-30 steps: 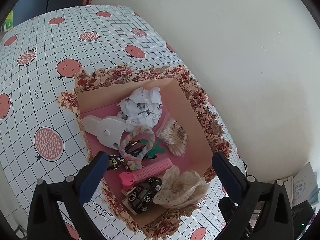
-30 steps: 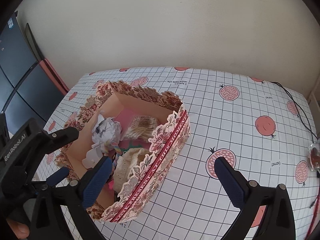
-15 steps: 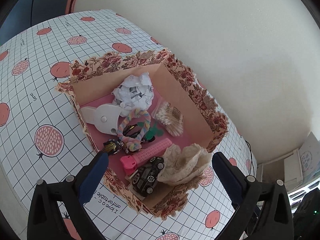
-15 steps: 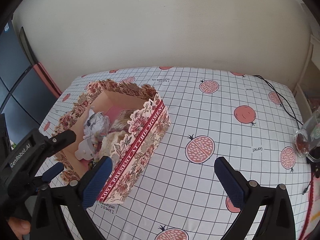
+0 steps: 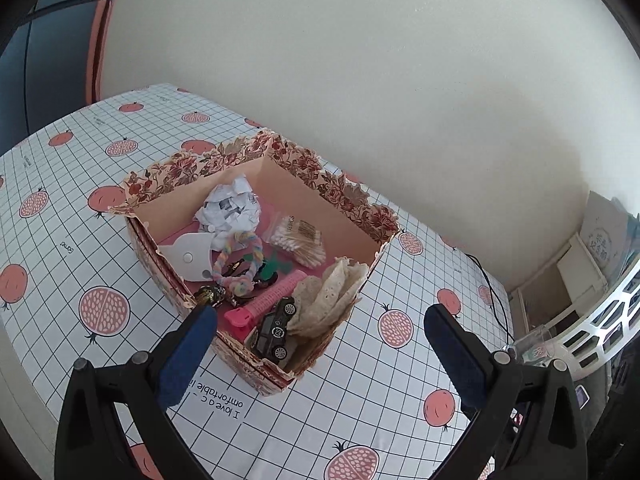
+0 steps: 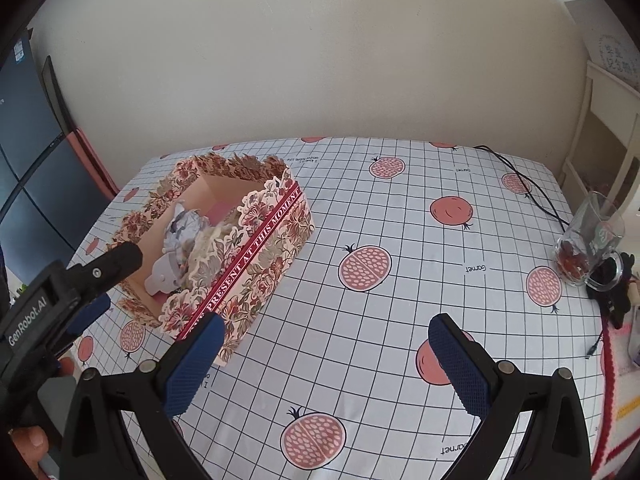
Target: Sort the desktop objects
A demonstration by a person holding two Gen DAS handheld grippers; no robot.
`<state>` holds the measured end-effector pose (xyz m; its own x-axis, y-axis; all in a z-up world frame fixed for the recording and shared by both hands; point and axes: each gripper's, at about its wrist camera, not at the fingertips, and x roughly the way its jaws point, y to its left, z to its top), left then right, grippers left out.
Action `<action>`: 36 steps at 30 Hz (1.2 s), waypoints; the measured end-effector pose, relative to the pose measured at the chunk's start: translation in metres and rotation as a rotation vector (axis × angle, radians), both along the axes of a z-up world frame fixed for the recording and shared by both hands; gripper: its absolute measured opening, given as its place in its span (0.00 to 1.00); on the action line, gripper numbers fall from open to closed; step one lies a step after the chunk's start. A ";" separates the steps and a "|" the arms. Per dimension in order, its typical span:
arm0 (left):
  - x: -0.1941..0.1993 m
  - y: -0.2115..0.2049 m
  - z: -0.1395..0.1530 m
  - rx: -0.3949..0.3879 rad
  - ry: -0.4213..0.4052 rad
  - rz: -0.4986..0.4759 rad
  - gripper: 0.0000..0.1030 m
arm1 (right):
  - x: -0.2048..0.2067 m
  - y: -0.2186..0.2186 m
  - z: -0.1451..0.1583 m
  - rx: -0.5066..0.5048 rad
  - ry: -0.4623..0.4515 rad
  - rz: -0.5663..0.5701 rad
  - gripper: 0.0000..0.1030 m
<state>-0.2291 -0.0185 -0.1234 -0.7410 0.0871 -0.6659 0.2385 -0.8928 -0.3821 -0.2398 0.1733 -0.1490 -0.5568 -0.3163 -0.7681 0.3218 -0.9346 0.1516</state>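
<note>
Two claws hang above the desk (image 6: 384, 320), each spread wide with nothing between its blue pads. The left claw (image 5: 320, 354) sits over the near corner of the floral gift box (image 5: 256, 364), whose open top lies from about 12 to 10 o'clock of that claw; its left finger (image 5: 186, 354) overlaps the box's near wall in the left wrist view, though whether they touch cannot be told.

Inside the box, a crumpled paper ball (image 5: 230, 210) fills the far end, with a bag of cotton swabs (image 5: 298, 240) at its 4 o'clock. A white plastic piece (image 5: 188, 256) lies along the left wall, touching a pastel braided ring (image 5: 240, 260). Nearer the claw lie a pink comb-like bar (image 5: 266, 304), a black toy car (image 5: 276, 330) and a stack of cream lace doilies (image 5: 328, 296) leaning on the right near corner.

From the right wrist view, the right claw (image 6: 322, 362) hovers over bare pomegranate-print cloth, with the box at about 10 o'clock, just beyond its left finger (image 6: 192, 364). The box's side band reads "PRESENT AT THIS MOMENT". A glass mug (image 6: 588, 248) stands at 2 o'clock near the desk's edge, and a black cable (image 6: 520, 178) runs across the far right corner.
</note>
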 end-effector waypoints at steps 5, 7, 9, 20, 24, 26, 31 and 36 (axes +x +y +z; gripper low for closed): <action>0.012 0.009 0.005 -0.056 0.021 -0.024 1.00 | 0.017 0.011 -0.004 0.006 0.006 0.001 1.00; 0.015 0.013 0.006 -0.098 0.011 -0.026 1.00 | 0.024 0.017 -0.003 0.003 0.022 -0.006 1.00; 0.020 0.020 0.007 -0.134 0.013 -0.044 1.00 | 0.029 0.022 -0.001 -0.009 0.039 -0.014 1.00; 0.049 0.050 0.004 -0.292 0.028 -0.105 1.00 | 0.050 0.033 0.007 -0.043 0.089 -0.028 1.00; 0.055 0.052 0.000 -0.300 0.014 -0.117 1.00 | 0.056 0.035 0.005 -0.043 0.077 -0.030 1.00; 0.057 0.052 -0.001 -0.299 0.013 -0.109 1.00 | 0.058 0.034 0.006 -0.038 0.083 -0.025 1.00; 0.059 0.049 -0.003 -0.263 0.005 -0.112 1.00 | 0.066 0.032 0.007 -0.038 0.095 -0.013 1.00; 0.060 0.046 -0.004 -0.237 0.012 -0.112 1.00 | 0.072 0.029 0.011 -0.029 0.128 0.002 1.00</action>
<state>-0.1687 0.0279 -0.1270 -0.7431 0.0115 -0.6691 0.1297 -0.9784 -0.1610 -0.1674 0.2023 -0.1377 -0.6492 -0.3390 -0.6809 0.3424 -0.9296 0.1363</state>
